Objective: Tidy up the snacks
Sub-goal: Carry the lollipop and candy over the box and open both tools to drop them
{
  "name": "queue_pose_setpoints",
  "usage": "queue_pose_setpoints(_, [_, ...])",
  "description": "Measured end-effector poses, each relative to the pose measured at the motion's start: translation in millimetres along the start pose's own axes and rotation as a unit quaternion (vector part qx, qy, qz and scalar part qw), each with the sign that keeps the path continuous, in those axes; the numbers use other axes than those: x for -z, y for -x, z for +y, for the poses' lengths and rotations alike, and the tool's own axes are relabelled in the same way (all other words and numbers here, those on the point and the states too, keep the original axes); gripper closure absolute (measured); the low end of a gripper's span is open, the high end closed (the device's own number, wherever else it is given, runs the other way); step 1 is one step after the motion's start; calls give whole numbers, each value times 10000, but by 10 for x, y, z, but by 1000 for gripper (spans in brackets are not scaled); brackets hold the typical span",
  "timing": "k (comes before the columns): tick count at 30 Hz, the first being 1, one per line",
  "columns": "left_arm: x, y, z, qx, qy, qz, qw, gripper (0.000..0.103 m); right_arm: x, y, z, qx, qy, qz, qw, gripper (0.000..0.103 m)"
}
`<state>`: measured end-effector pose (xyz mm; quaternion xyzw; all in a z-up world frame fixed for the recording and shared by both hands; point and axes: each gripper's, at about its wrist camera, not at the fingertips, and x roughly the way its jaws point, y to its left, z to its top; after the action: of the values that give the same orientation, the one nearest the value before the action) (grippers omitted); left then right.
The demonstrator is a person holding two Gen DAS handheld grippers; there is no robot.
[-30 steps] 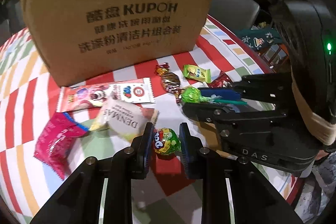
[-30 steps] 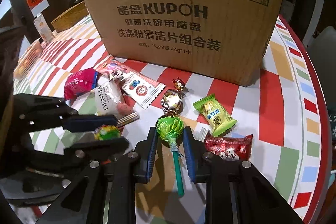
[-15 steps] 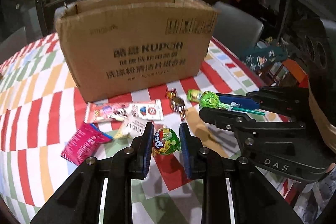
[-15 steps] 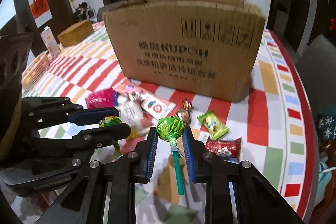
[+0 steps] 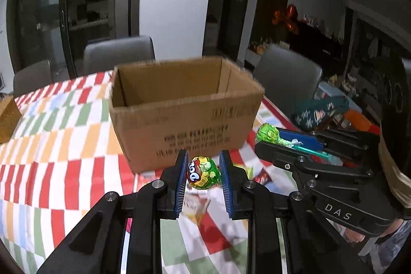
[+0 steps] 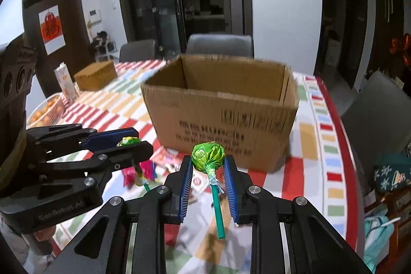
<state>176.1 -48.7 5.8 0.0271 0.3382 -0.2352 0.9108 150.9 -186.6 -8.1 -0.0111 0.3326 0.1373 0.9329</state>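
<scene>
The left gripper (image 5: 203,175) is clamped on a round lollipop in a green, yellow and red printed wrapper (image 5: 203,173), its head pinched between the blue pads. The right gripper (image 6: 208,171) is clamped likewise on a round lollipop in a bright green crinkled wrapper (image 6: 208,153), whose teal stick (image 6: 217,209) trails back between the fingers. Both are held clear above the checked red, white, orange and green cloth-covered surface (image 5: 59,143).

Below and just ahead of the grippers, loose packets lie blurred on the cloth; avoid dipping back into them. Beyond stands the open brown cardboard box with dark printed lettering (image 6: 221,104), its mouth facing up and, from what shows, empty.

The step in hand looks like carrying both lollipops over the near wall. Keep the squeeze steady, since round heads can roll out of flat pads. Clear the rim with room for the hanging stick, keep the two grippers apart, and release only once each head is over the opening.
</scene>
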Motion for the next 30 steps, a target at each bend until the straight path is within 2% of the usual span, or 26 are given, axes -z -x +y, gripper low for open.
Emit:
queue_pose_setpoints(12, [-552, 239, 87, -141, 71, -622, 9979, 78, -513, 266, -19, 152, -60, -665, 9977, 77])
queue_pose_setpoints(16, [-728, 240, 124, -242, 58, -752, 9969, 78, -676, 244, -67, 190, -75, -725, 9972, 77])
queue_pose_setpoints(23, [-1015, 131, 254, -394, 97, -791, 9960, 78, -952, 97, -179, 329, -110, -697, 9970, 77])
queue_pose_setpoints(30, [-1167, -130, 401, -520, 159, -613, 9966, 78, -1140, -122, -260, 399, -95, -548, 9977, 77])
